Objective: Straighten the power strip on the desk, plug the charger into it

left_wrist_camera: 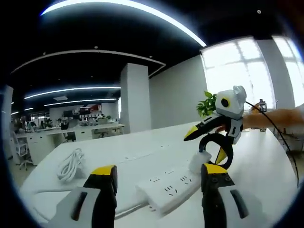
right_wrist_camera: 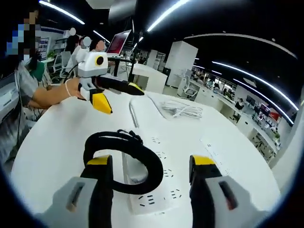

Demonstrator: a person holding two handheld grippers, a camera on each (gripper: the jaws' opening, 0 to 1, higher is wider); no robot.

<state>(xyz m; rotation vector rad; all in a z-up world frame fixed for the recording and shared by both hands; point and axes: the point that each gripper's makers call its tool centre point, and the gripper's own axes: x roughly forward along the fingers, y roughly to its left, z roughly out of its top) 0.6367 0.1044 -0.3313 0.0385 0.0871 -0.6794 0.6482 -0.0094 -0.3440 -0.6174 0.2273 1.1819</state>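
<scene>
The left gripper's (left_wrist_camera: 159, 183) yellow-tipped fingers (left_wrist_camera: 104, 178) are standing wide apart, gripping nothing. In the left gripper view they are framing the near end of the long white plastic power strip (left_wrist_camera: 171, 186), which is lying flat on the white bench (left_wrist_camera: 266, 175), apparently slantwise. The right gripper's (right_wrist_camera: 153, 175) fingers (right_wrist_camera: 202, 166) are likewise spread open. In the right gripper view a loop of thick black cable (right_wrist_camera: 126, 159) is sitting between them, close to the finger on the left of that view; whether it is touching that finger I cannot tell. The loop is resting over the socket face of the power strip (right_wrist_camera: 159, 194).

In the left gripper view the right gripper (left_wrist_camera: 206, 145) is coming in from the right, its fingers parted around the black cable loop (left_wrist_camera: 214, 140). Just below it a small white charger block (left_wrist_camera: 199, 161) is sitting at the far end of the strip. In the right gripper view the left gripper (right_wrist_camera: 121, 98) is hovering above the bench (right_wrist_camera: 57, 137), held by a person's hand (right_wrist_camera: 71, 90).

Farther out, a bundled white cord (left_wrist_camera: 71, 164) is lying on the bench, well apart from the strip, and it is showing beyond the strip in the right gripper view too (right_wrist_camera: 180, 109). A green leafy plant (left_wrist_camera: 206, 102) is standing behind the right gripper.
</scene>
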